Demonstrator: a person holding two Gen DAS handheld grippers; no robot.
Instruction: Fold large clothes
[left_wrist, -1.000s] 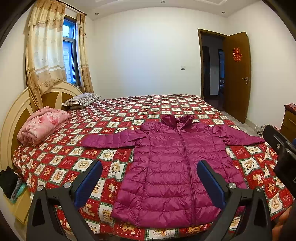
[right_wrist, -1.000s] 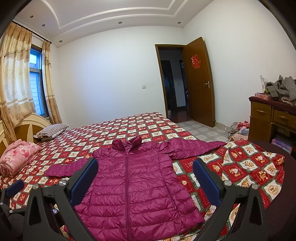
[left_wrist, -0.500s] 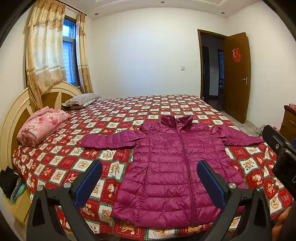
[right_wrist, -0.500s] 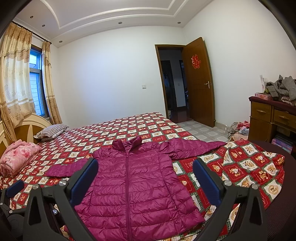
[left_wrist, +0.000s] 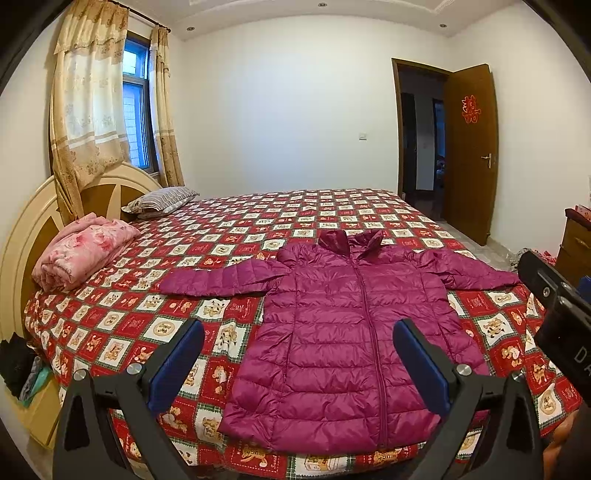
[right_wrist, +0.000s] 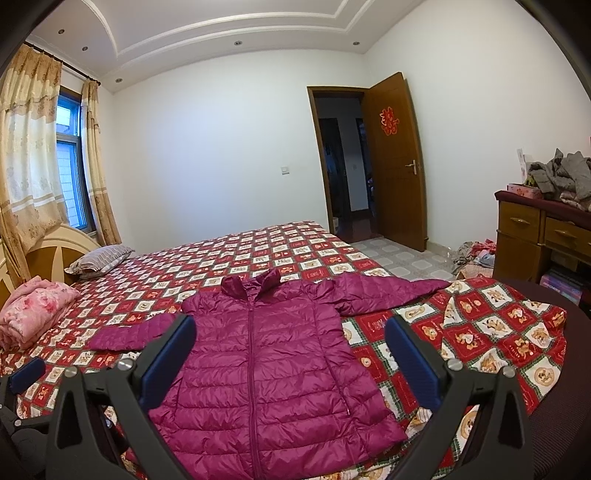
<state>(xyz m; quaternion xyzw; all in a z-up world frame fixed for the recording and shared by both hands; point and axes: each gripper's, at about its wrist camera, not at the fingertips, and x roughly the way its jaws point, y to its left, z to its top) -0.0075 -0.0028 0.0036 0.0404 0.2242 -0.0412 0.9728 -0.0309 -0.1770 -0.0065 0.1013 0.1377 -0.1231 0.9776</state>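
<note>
A magenta quilted puffer jacket (left_wrist: 354, 332) lies flat and zipped, front up, on the red checked bedspread (left_wrist: 258, 221), both sleeves spread out sideways. It also shows in the right wrist view (right_wrist: 266, 362). My left gripper (left_wrist: 299, 358) is open and empty, held above the jacket's hem near the bed's front edge. My right gripper (right_wrist: 291, 354) is open and empty, also above the hem. The left gripper's body shows at the lower left of the right wrist view (right_wrist: 22, 373), and the right gripper's body at the right of the left wrist view (left_wrist: 554, 317).
A folded pink blanket (left_wrist: 81, 254) and a striped pillow (left_wrist: 159, 199) lie by the headboard. A wooden dresser (right_wrist: 543, 232) with grey clothes on top stands at the right. A door (right_wrist: 395, 162) stands open beyond the bed. Clothes lie on the floor (right_wrist: 476, 254).
Both grippers have stayed nearly still, with only a slight shift of view. The jacket has not moved.
</note>
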